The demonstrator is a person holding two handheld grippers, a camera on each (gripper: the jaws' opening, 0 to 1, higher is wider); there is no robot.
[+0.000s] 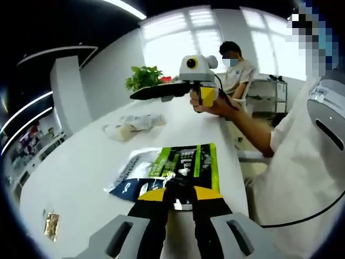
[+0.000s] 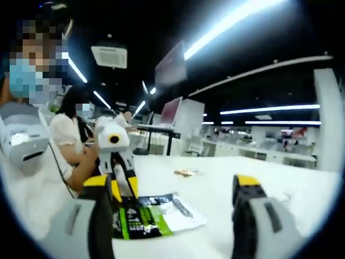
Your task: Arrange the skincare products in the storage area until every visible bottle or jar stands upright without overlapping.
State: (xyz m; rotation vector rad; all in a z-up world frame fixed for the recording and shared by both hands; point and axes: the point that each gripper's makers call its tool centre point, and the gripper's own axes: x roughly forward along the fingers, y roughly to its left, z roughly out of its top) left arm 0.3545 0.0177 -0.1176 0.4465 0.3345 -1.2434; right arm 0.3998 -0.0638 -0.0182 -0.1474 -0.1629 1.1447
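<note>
Fingers of the left gripper (image 1: 180, 200) clamped on a green packet (image 1: 183, 162), right gripper (image 2: 178, 202) agape over the table (image 2: 226, 172); no bottle or jar visible to arrange yet.

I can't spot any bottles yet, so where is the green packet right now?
In the left gripper view the green packet lies flat on the white table, just beyond the left gripper.

My two gripper views face each other low over the white table (image 1: 81, 178), sharing the green-black printed packet (image 1: 186, 162).
</note>
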